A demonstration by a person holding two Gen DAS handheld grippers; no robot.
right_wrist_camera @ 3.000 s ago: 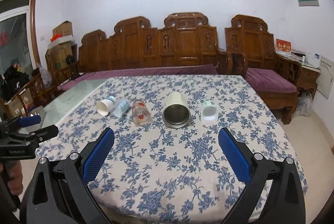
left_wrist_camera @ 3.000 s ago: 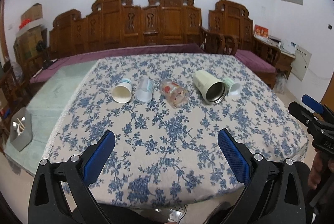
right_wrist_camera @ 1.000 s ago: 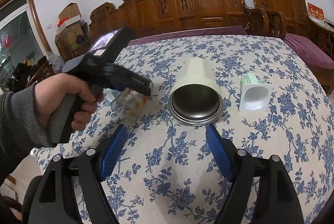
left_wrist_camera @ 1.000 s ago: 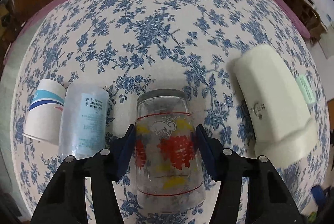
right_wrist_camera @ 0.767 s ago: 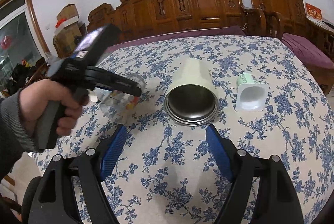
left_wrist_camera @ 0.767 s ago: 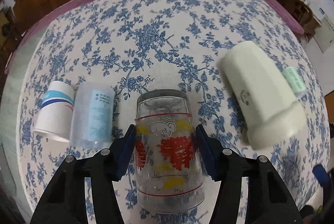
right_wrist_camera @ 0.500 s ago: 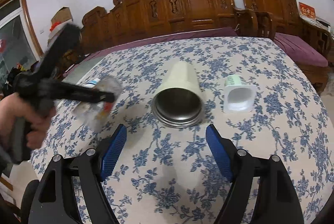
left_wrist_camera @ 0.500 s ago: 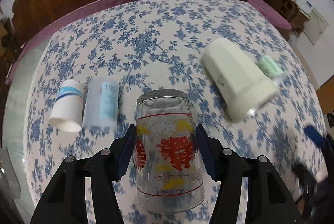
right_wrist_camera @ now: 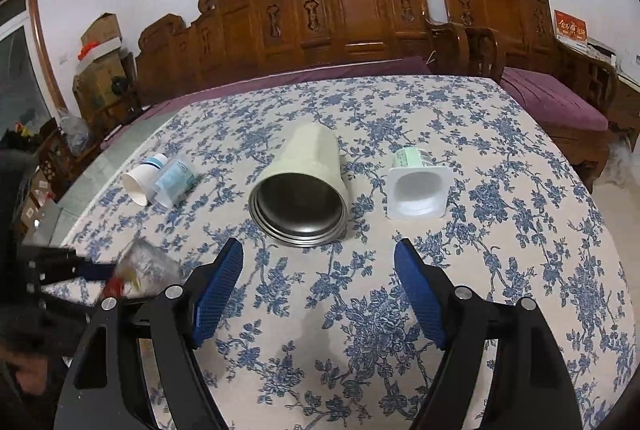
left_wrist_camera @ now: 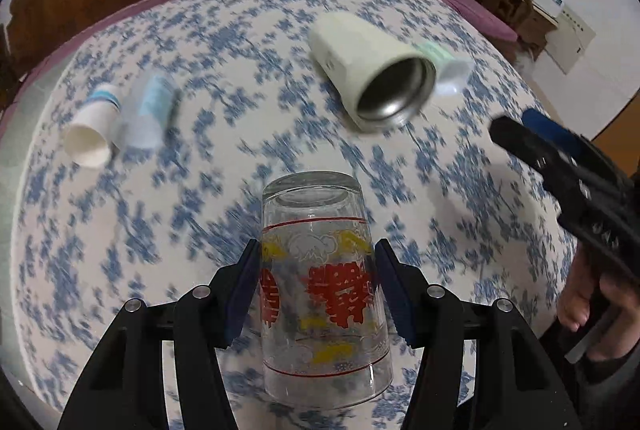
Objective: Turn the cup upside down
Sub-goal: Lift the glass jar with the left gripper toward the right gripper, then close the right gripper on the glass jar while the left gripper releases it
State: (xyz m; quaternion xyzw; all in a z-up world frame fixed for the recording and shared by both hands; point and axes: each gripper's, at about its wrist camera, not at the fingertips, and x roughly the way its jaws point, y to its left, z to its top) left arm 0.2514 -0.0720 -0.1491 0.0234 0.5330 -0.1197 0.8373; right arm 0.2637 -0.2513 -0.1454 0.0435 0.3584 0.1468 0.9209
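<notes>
My left gripper [left_wrist_camera: 316, 266] is shut on a clear glass cup [left_wrist_camera: 320, 282] with red and yellow print. Its base points away from the camera and its rim points toward me. I hold it in the air over the near part of the flowered table [left_wrist_camera: 240, 29]. In the right wrist view the glass [right_wrist_camera: 140, 266] shows blurred at the lower left, with the left gripper [right_wrist_camera: 92, 272] on it. My right gripper [right_wrist_camera: 318, 270] is open and empty, just in front of a cream steel-lined tumbler [right_wrist_camera: 304, 189] that lies on its side.
On the table lie a white paper cup [right_wrist_camera: 142, 177], a clear plastic cup [right_wrist_camera: 174, 181] and a white yogurt pot [right_wrist_camera: 416, 185], all on their sides. The right gripper shows at the right in the left wrist view [left_wrist_camera: 560, 157]. Carved wooden benches [right_wrist_camera: 340, 17] stand behind the table.
My left gripper closed on the glass, lifted it off the table and drew it back toward the near edge. The right gripper moved closer to the tumbler and narrowed somewhat.
</notes>
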